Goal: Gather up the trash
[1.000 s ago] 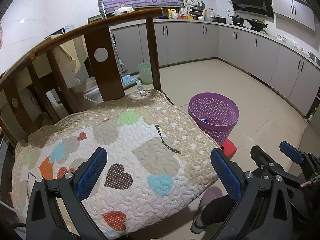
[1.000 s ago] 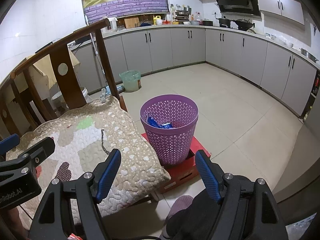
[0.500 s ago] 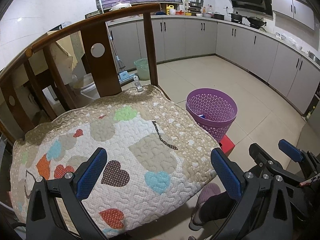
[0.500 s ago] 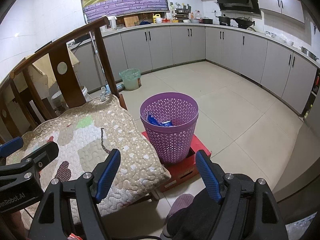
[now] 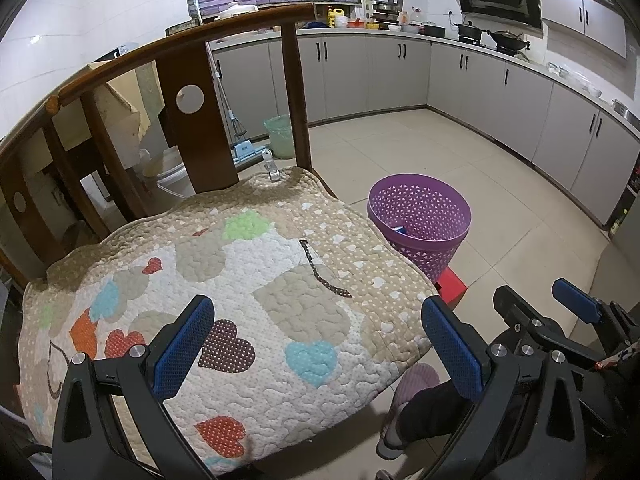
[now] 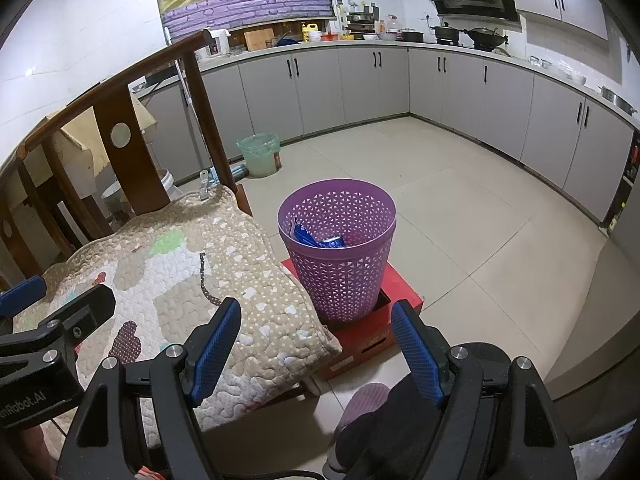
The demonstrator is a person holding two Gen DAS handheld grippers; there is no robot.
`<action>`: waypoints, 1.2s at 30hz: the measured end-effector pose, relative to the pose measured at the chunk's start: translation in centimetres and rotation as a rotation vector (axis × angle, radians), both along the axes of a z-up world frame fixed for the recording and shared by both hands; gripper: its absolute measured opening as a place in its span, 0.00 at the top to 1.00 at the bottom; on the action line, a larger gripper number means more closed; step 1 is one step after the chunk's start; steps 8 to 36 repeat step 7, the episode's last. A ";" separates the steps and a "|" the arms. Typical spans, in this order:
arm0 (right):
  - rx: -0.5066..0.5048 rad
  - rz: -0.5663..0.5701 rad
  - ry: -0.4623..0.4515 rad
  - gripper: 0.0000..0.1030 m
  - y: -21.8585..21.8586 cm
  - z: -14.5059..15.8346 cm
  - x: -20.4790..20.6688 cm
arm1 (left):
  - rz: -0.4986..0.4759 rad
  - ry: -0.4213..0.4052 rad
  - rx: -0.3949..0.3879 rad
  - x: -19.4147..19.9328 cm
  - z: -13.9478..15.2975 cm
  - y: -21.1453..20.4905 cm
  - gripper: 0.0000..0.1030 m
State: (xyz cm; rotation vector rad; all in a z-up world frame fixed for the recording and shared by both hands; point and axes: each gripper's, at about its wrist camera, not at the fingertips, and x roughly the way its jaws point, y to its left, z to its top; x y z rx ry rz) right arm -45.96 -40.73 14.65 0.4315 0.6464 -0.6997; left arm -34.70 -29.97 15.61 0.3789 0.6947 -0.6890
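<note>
Both tools, left (image 5: 318,340) and right (image 6: 316,344), gape wide and empty; the purple basket (image 6: 340,276) on a red box (image 6: 360,336) holds blue wrappers (image 6: 316,238)

A wooden chair (image 5: 188,128) is carrying a quilted cushion (image 5: 240,280) patterned with coloured hearts, and a metal clip (image 5: 273,168) is sitting at the cushion's back edge. The cushion is lying bare, its front corner hanging over the seat. Beside the chair, the pale tiled floor (image 6: 460,208) is carrying a red box (image 6: 360,336), and a purple basket (image 6: 340,248) is standing in that box with blue wrappers (image 6: 316,238) lying inside. Farther back on the tiles, a pale green bucket (image 6: 259,154) is standing near the grey cabinets. A slipper (image 5: 408,384) is resting on the floor by the chair's front.
</note>
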 end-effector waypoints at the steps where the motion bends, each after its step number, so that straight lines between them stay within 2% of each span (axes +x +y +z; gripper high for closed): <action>1: 0.000 0.000 0.000 0.21 0.0 0.0 0.0 | -0.002 0.002 0.001 0.0 0.0 0.0 0.00; 36: 0.008 0.001 0.002 0.21 -0.1 -0.1 0.1 | -0.013 0.018 -0.001 0.2 -0.1 0.0 0.00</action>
